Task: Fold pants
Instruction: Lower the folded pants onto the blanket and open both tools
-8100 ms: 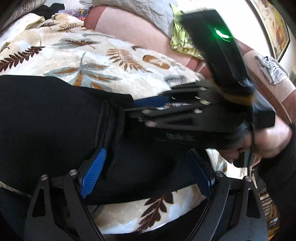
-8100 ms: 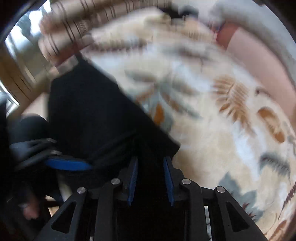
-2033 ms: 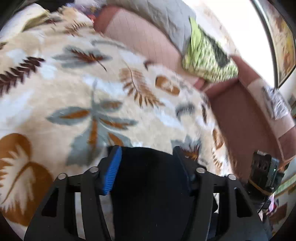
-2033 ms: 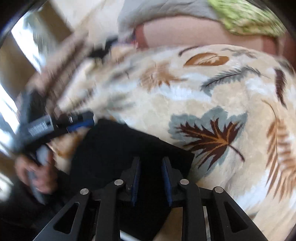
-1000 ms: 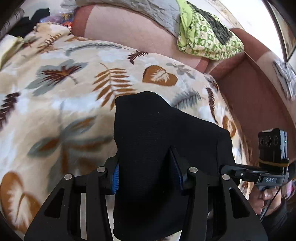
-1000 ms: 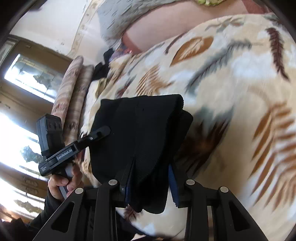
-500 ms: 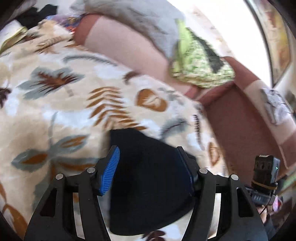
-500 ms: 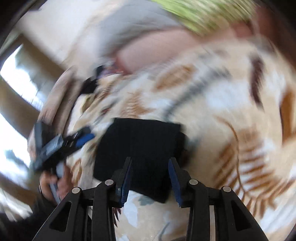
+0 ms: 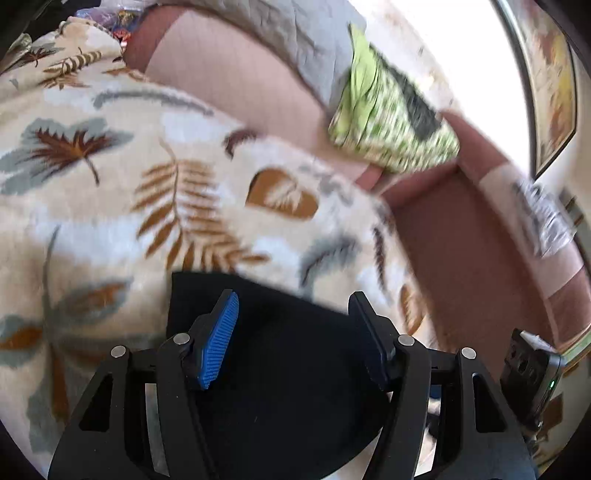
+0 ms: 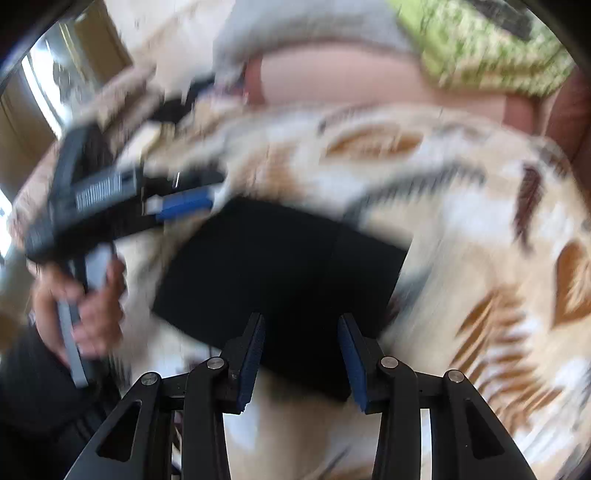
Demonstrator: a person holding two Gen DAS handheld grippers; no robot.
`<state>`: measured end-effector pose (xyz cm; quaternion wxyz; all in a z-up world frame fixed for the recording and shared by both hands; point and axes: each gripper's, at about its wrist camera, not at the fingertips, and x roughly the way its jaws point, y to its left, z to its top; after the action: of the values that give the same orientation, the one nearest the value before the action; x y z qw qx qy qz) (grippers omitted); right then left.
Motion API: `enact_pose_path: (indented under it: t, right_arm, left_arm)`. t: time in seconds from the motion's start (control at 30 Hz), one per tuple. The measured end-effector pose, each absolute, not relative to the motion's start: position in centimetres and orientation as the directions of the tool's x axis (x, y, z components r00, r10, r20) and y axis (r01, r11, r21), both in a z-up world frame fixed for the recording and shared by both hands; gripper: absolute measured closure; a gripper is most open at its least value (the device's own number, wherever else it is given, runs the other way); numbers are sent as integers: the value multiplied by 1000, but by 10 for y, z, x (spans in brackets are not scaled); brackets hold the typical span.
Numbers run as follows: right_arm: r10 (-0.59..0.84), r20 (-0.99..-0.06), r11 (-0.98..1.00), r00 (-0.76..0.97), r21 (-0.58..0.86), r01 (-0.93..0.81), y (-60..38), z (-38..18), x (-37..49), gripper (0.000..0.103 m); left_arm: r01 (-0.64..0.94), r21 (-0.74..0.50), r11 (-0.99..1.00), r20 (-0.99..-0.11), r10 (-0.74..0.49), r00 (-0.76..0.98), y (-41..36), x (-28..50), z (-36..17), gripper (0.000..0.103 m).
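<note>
Your one pair of black pants point(image 10: 280, 273) lies folded into a compact rectangle on the leaf-patterned blanket point(image 9: 110, 206), and both views, though blurred, show the fabric flat with nothing on top of it. In the right wrist view its far edge runs across below the left gripper point(image 10: 184, 203), its right edge ends against bare blanket, and its near edge sits just past your right gripper point(image 10: 301, 354), whose jaws stand wide apart and hold nothing. The left gripper point(image 9: 295, 332) is likewise spread wide and empty above the pants point(image 9: 280, 369) in its own view, where the far edge cuts a straight line across the blanket. You have open blanket beyond the far edge and to the right of the fold; further back, the pink sofa back point(image 9: 236, 81) bounds that room, with one green patterned cloth point(image 9: 391, 122) and one grey quilted cover point(image 9: 295, 33) draped on it. Your left hand point(image 10: 88, 299) grips its handle at the blanket's left margin.
</note>
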<state>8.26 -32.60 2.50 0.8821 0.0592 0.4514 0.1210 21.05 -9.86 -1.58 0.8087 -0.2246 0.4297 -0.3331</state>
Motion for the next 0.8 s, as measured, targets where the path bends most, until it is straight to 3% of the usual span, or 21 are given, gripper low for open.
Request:
enact_pose_path:
  t: [0.1, 0.17, 0.2, 0.23, 0.37, 0.53, 0.7, 0.8]
  right_arm:
    - [172, -727, 985, 665, 142, -99, -330, 35, 107, 63]
    - [187, -766, 982, 615, 159, -101, -330, 12, 127, 63]
    - [209, -827, 978, 522, 183, -101, -329, -19, 140, 63]
    - [216, -823, 976, 525, 186, -109, -329, -35, 139, 61]
    - [254, -753, 965, 607, 236, -111, -339, -34, 123, 60]
    - [243, -772, 967, 587, 240, -84, -336, -28, 121, 58]
    - [274, -640, 857, 718, 501, 119, -349, 20, 77, 57]
    - [194, -637, 845, 746, 495, 203, -338, 30, 30, 51]
  left_arm:
    - [314, -665, 677, -585, -735, 344, -108, 222, -32, 40]
    - [282, -641, 714, -649, -700, 297, -116, 228, -51, 40]
    - [289, -633, 718, -651, -696, 304, -117, 227, -53, 39]
    - [301, -628, 718, -651, -696, 302, -118, 226, -51, 39]
    - [307, -623, 720, -651, -694, 308, -119, 224, -50, 39]
    - [274, -652, 707, -629, -706, 324, -113, 223, -48, 39]
    - [271, -624, 733, -618, -675, 402, -98, 199, -12, 37]
    - [263, -513, 817, -661, -571, 487, -102, 170, 17, 25]
